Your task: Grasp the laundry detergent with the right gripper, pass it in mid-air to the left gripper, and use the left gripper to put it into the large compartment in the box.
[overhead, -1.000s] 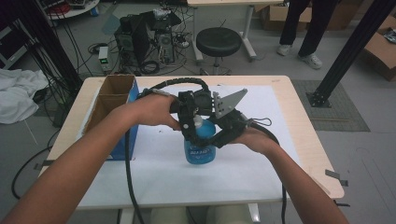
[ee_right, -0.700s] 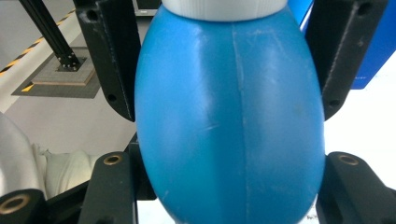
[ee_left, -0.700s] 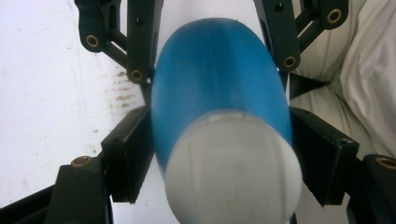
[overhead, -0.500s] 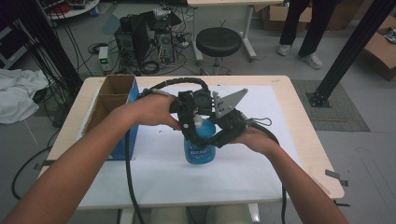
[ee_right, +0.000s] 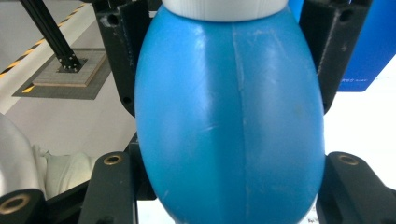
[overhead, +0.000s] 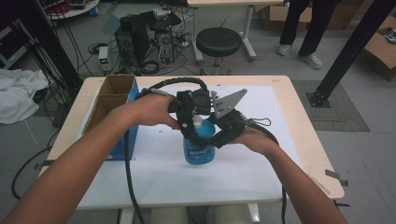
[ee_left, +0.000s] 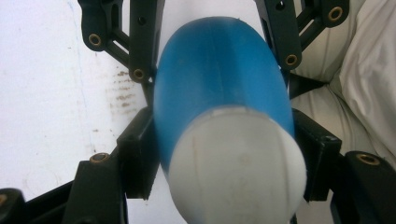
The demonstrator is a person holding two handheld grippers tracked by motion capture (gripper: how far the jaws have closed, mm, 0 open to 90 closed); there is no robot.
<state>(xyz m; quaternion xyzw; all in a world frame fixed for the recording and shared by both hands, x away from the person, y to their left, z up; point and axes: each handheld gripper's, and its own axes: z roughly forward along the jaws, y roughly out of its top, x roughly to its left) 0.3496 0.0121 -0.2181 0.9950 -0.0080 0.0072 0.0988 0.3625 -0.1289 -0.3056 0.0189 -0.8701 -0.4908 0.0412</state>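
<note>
We see a blue bottle (overhead: pixel 199 148) with a white cap (overhead: pixel 197 122) standing upright near the middle of a white-topped table (overhead: pixel 154 177). The left gripper (overhead: pixel 189 122) comes in from the left and its jaws sit on either side of the cap, closed against it; in the left gripper view the cap (ee_left: pixel 236 163) fills the space between the black jaws. The right gripper (overhead: pixel 219 135) comes in from the right and clamps the bottle's rounded body just below the cap; in the right gripper view the blue body (ee_right: pixel 231 121) presses against both jaws. An open cardboard box (overhead: pixel 108 99) with a blue side stands at the table's left edge, apart from the bottle.
</note>
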